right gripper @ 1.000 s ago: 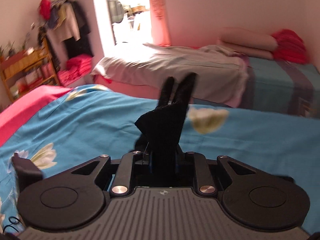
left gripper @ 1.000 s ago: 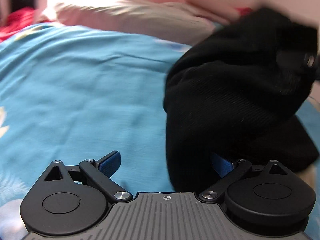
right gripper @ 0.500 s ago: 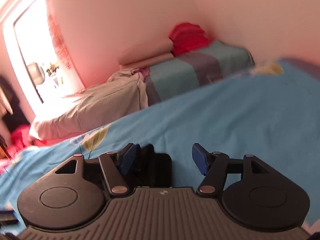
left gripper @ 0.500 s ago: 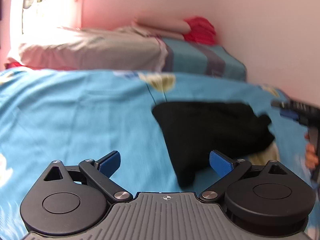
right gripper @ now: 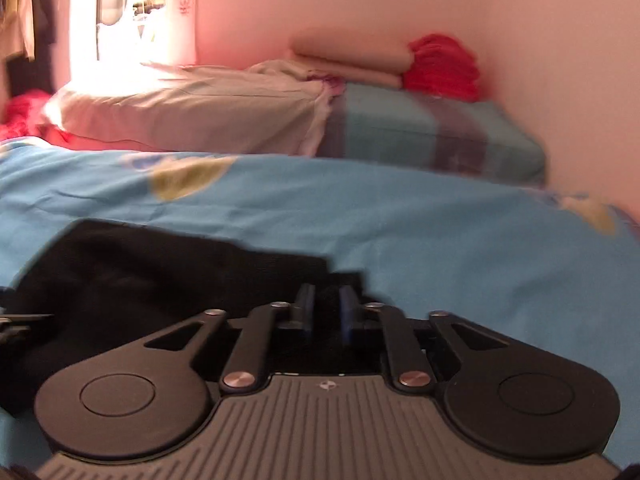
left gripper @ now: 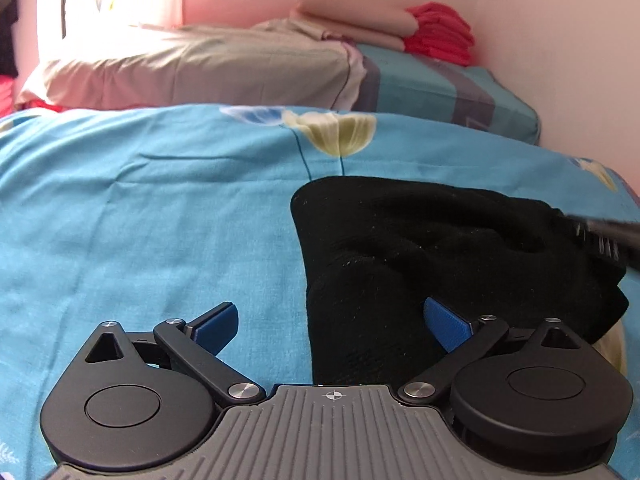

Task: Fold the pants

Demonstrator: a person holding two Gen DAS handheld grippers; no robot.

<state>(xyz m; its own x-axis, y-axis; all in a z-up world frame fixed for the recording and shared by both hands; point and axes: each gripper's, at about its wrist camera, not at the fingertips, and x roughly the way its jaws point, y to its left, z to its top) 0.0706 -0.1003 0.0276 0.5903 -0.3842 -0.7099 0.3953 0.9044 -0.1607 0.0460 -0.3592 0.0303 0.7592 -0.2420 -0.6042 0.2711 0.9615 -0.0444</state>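
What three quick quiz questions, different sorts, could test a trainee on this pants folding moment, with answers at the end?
1. True or false: the left gripper is clamped on the black pants.
2. Which gripper has black fabric between its blue pads?
3. The pants lie on: A) a bare floor, B) a blue flowered bedspread, C) a wooden table.

Key: 1. False, its jaws stand wide apart. 2. The right gripper, nearly closed on a fold of the pants. 3. B.

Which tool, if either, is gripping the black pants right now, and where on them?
The right tool has just closed on the black fabric pants at their right edge. The left tool is open, holding nothing.
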